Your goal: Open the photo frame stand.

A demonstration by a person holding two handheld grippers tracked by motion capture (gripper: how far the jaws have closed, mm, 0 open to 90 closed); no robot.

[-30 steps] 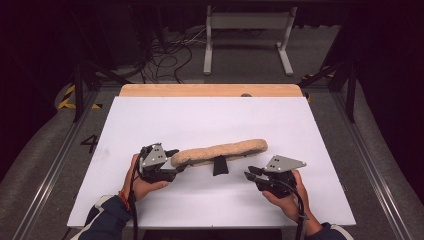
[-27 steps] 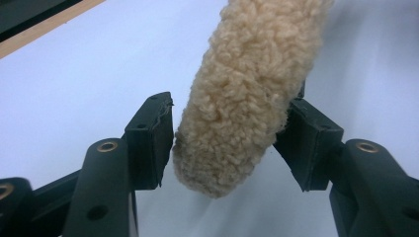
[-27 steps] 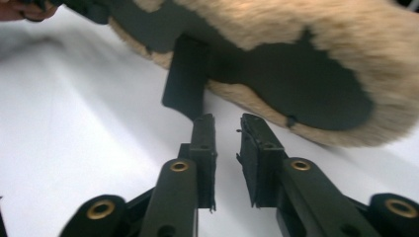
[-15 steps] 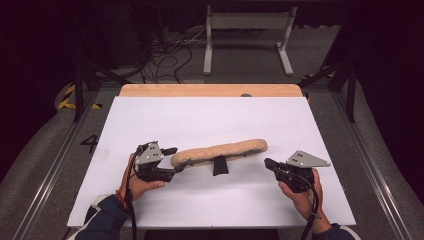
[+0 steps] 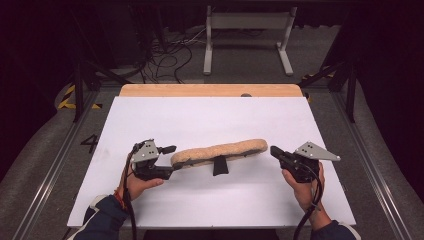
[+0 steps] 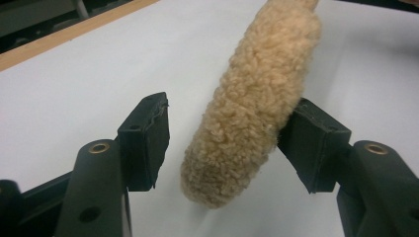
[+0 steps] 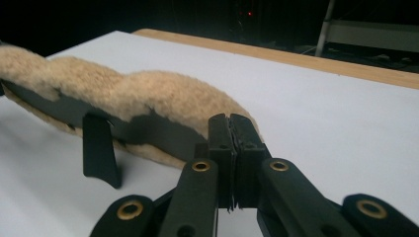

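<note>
Fleece pad [image 6: 257, 98] between left tool [image 6: 227, 143] jaws

The fluffy pad [image 6: 257, 98] runs off the top edge in the left gripper view, so its far end is cut away. In the right gripper view, the right gripper [image 7: 230, 129] hides the pad's near tip (whether they touch, I cannot tell).

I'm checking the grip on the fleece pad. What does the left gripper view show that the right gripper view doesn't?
Left gripper view: the fleece pad's rounded end between the left gripper's open jaws, one pad touching its side, the other apart from it.

Right gripper view: the right gripper, shut on nothing, close to the pad's other end, plus the black band along the pad's side and a black strap hanging down.

Both: the fleece pad, white table cover and wooden edge.
</note>
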